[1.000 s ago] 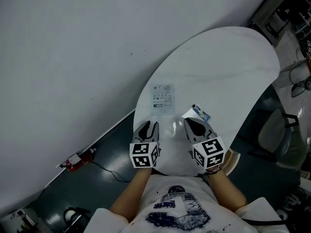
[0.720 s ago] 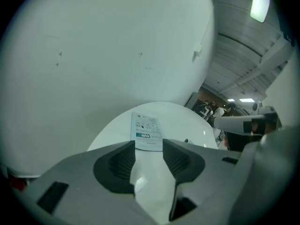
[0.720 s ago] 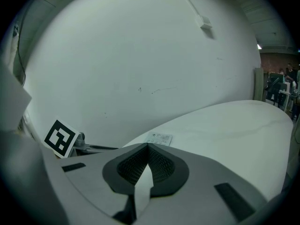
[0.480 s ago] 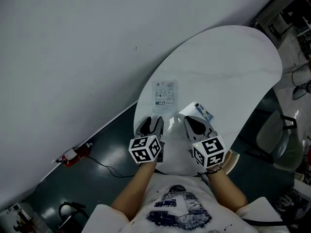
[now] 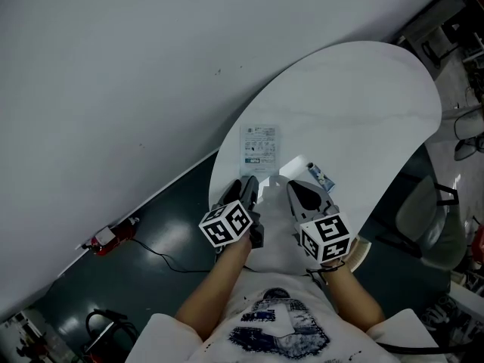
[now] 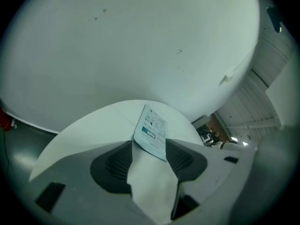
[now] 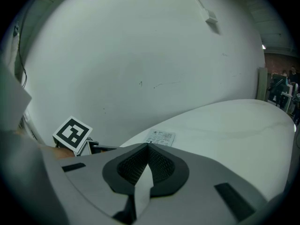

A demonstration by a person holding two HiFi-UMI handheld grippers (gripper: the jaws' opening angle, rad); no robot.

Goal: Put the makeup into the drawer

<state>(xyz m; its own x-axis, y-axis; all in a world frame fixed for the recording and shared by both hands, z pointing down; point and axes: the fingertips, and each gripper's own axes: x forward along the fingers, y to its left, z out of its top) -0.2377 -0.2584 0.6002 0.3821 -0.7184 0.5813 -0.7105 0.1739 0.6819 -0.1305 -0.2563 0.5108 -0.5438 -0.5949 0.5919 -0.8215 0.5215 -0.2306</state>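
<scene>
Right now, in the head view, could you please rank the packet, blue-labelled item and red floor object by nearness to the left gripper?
1. Packet, directly ahead.
2. Blue-labelled item, off to the right.
3. Red floor object, far left, below.

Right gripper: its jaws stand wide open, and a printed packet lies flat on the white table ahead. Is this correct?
No. The right gripper has its jaws shut, as the right gripper view shows. The printed packet does lie flat on the white table ahead.
</scene>
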